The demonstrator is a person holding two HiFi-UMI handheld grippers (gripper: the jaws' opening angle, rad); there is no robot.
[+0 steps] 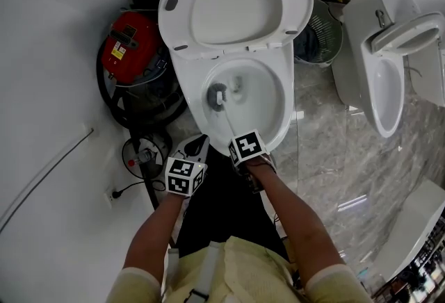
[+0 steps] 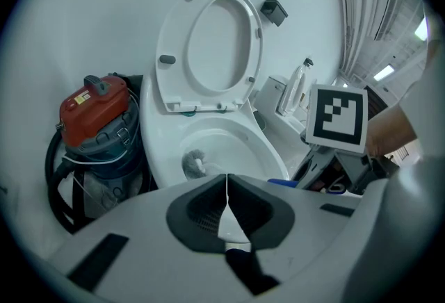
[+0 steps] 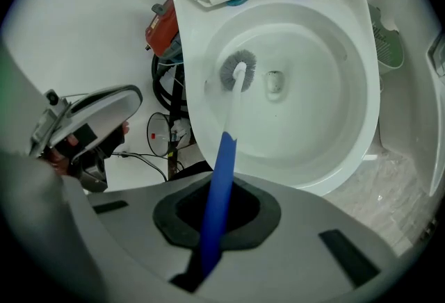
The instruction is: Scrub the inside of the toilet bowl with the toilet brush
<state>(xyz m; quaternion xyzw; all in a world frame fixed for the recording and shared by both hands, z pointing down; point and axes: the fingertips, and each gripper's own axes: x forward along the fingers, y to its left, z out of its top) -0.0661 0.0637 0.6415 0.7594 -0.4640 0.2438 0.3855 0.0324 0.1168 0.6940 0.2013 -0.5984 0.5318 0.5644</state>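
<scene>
Far left, by the wall: a red vacuum cleaner (image 1: 128, 51) with a black hose. No part of the job.

Next, near and low: the left gripper (image 2: 227, 183). Jaws pressed together, nothing between them. Hangs just beside the near left edge of the toilet bowl (image 1: 189, 89), outside it.

In the middle: the bowl, with seat and lid (image 1: 236, 6) tipped up at the far side. Down inside, on the left wall: the grey bristle head of the toilet brush (image 3: 224, 156), just left of the drain hole (image 3: 274, 83). Seems to touch the wall, but hard to be sure.

Then the right gripper (image 3: 217, 208), over the near rim. Jaws pinching the blue handle. Long line of the brush: straight out from these jaws, near to far, sloping down and a little left, with a white stem and the bristles at the far end. Brush head ahead of and below the right jaws; right hand holding it, left hand close by but not needed.

Most likely in the middle of scrubbing. To reach the right and far walls: swing the far end across and keep the pinch tight.

Far right: a grey bin (image 1: 321, 34) and another white toilet (image 1: 379, 79), well apart from the brush.
</scene>
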